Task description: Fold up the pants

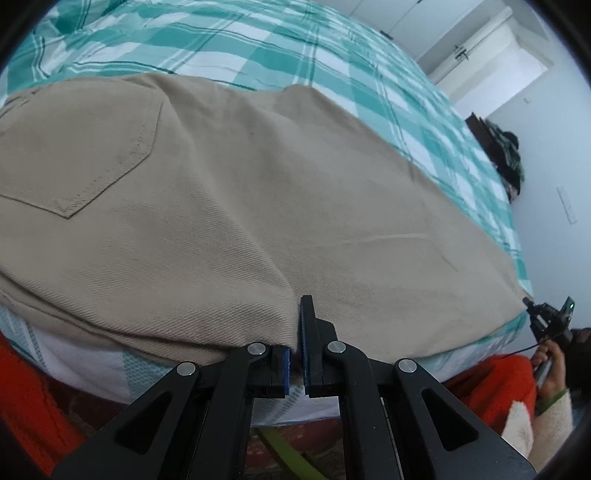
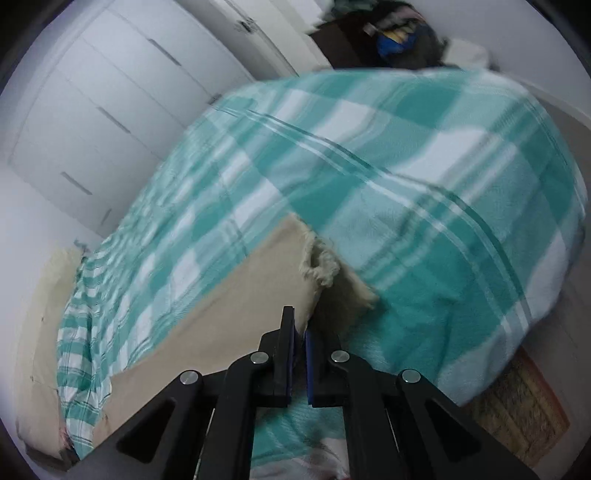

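Beige pants (image 1: 229, 192) lie flat on a bed with a teal and white checked cover (image 1: 258, 44), back pocket at the left. My left gripper (image 1: 297, 332) is shut on the near edge of the pants at the seat. My right gripper (image 2: 300, 332) is shut on the frayed hem end of the pant legs (image 2: 236, 295). The right gripper also shows in the left wrist view (image 1: 550, 317) at the far right end of the pants.
White wardrobe doors (image 2: 110, 110) stand beyond the bed. A dark pile of clothes and bags (image 2: 388, 33) sits past the bed's far end. A patterned rug (image 2: 524, 406) lies on the floor at right. The person's red garment (image 1: 498, 384) is close below.
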{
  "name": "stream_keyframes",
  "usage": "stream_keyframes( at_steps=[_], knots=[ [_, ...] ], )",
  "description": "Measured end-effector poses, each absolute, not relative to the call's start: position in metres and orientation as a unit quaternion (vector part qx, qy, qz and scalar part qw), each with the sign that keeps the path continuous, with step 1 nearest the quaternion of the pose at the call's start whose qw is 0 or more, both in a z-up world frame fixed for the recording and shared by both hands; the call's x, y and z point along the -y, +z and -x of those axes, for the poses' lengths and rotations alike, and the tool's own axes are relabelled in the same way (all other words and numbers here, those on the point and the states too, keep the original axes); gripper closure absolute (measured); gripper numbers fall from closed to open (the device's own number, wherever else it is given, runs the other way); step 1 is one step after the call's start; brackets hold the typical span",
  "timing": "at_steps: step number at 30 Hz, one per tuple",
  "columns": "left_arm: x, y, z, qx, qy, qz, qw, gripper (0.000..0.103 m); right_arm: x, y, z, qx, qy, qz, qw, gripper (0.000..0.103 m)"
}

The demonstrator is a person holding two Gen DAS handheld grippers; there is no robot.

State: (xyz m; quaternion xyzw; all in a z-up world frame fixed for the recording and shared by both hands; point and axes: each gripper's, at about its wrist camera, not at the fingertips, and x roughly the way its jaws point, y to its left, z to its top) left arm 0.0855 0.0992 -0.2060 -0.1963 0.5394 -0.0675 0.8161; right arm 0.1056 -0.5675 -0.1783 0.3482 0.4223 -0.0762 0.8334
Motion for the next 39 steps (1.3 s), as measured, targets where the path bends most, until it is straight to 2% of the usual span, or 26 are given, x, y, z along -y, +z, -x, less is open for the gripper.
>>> stream_keyframes(
  at_steps=[5,6,7,8,9,10,11,14,16,21,25,28,29,33,39],
  knots=[
    [-0.098,-0.202,-0.085,-0.543,-0.06,0.186,0.817,0.093,0.567,-0.184,-0.112,-0.451,-0.092,-0.326,0.826,0.099],
    [-0.098,-0.2,-0.083,-0.545,-0.057,0.182,0.816,0.09,0.567,-0.183,-0.111,-0.449,-0.094,-0.325,0.827,0.093],
    [-0.097,-0.196,-0.08,-0.55,-0.054,0.174,0.815,0.082,0.567,-0.181,-0.109,-0.44,-0.096,-0.327,0.831,0.089],
    [-0.096,-0.191,-0.076,-0.555,-0.05,0.166,0.814,0.069,0.568,-0.177,-0.105,-0.43,-0.106,-0.328,0.835,0.079],
    [-0.095,-0.186,-0.071,-0.558,-0.045,0.158,0.814,0.062,0.569,-0.172,-0.099,-0.415,-0.12,-0.327,0.84,0.063],
    [-0.094,-0.177,-0.061,-0.558,-0.033,0.147,0.816,0.047,0.569,-0.165,-0.089,-0.393,-0.144,-0.325,0.848,0.058],
    [-0.093,-0.172,-0.052,-0.557,-0.02,0.139,0.819,0.037,0.569,-0.153,-0.074,-0.357,-0.18,-0.32,0.859,0.057],
    [-0.09,-0.155,-0.022,-0.543,-0.01,0.127,0.83,0.037,0.561,-0.127,-0.054,-0.305,-0.217,-0.281,0.884,0.057],
    [-0.088,-0.138,-0.016,-0.51,-0.002,0.107,0.853,0.037,0.543,-0.118,-0.061,-0.316,-0.186,-0.231,0.901,0.057],
    [-0.096,-0.123,-0.064,-0.456,0.011,0.073,0.887,0.031,0.48,-0.127,-0.11,-0.407,-0.064,-0.093,0.906,0.057],
    [-0.111,-0.158,-0.112,-0.479,0.032,0.04,0.876,0.032,0.47,-0.159,-0.143,-0.5,0.007,-0.062,0.864,0.057],
    [-0.12,-0.197,-0.116,-0.541,0.039,0.056,0.839,0.049,0.463,-0.201,-0.154,-0.578,0.022,-0.026,0.815,0.056],
    [-0.122,-0.212,-0.109,-0.558,0.039,0.061,0.827,0.048,0.464,-0.209,-0.154,-0.588,0.024,-0.027,0.808,0.056],
    [-0.112,-0.212,-0.088,-0.537,0.029,0.007,0.843,0.047,0.47,-0.212,-0.152,-0.584,0.029,-0.051,0.809,0.056],
    [-0.117,-0.214,-0.087,-0.54,0.024,0.02,0.841,0.046,0.48,-0.213,-0.153,-0.583,0.026,-0.092,0.807,0.056]
  ],
)
